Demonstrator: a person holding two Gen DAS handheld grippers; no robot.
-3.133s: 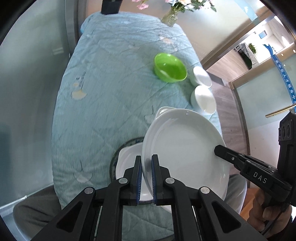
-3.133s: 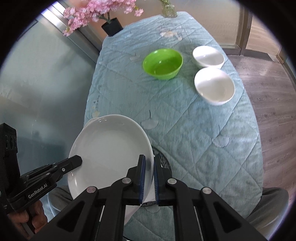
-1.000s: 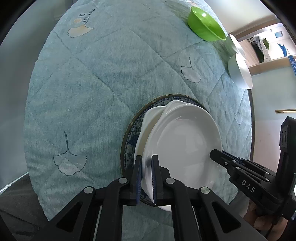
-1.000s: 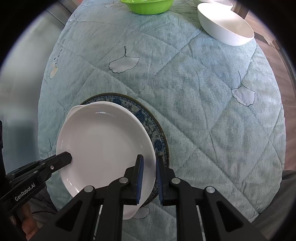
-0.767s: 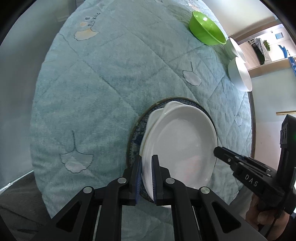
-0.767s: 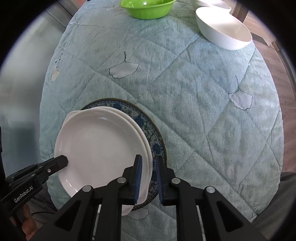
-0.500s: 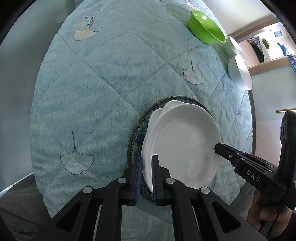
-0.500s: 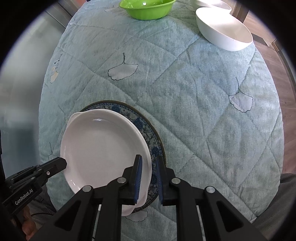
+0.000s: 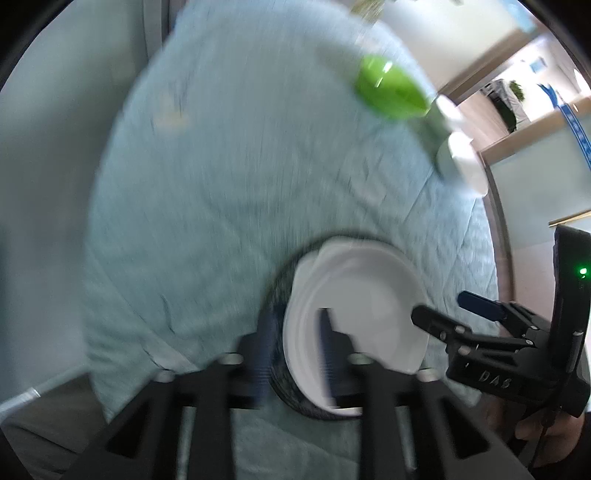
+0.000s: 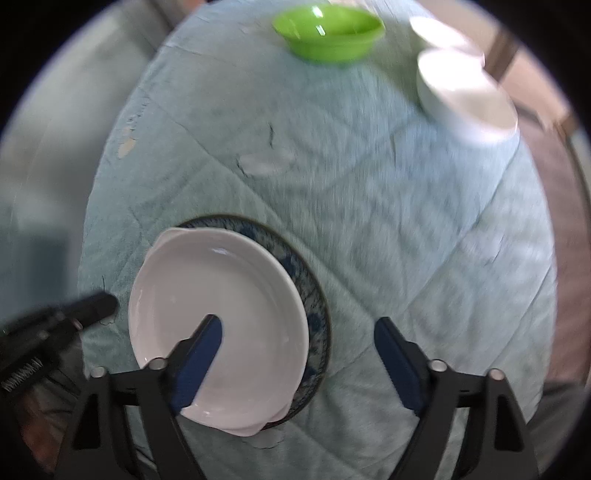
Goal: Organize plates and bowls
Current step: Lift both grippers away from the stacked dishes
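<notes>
A white plate (image 10: 221,295) lies on a stack that ends in a blue-patterned plate (image 10: 314,317), near the table's front edge. My right gripper (image 10: 299,336) hangs over it with its jaws opening wide; the plate's right rim lies between the pads, untouched. In the blurred left wrist view the white plate (image 9: 362,306) shows its left rim between the fingers of my left gripper (image 9: 295,339), whose jaws are opening and stand off the rim. The right gripper (image 9: 443,306) comes in from the right there. One left finger (image 10: 99,306) shows beside the plate.
A green bowl (image 10: 328,33) stands at the far end of the teal quilted tablecloth (image 10: 369,184). Two white bowls (image 10: 465,99) sit at the far right near the table's edge. A hand (image 9: 535,439) holds the right gripper.
Both grippers were shut on opposite rims of the white plate; now both pairs of jaws have spread and the plate lies flat on the stack. The left view has pulled upward and blurred.
</notes>
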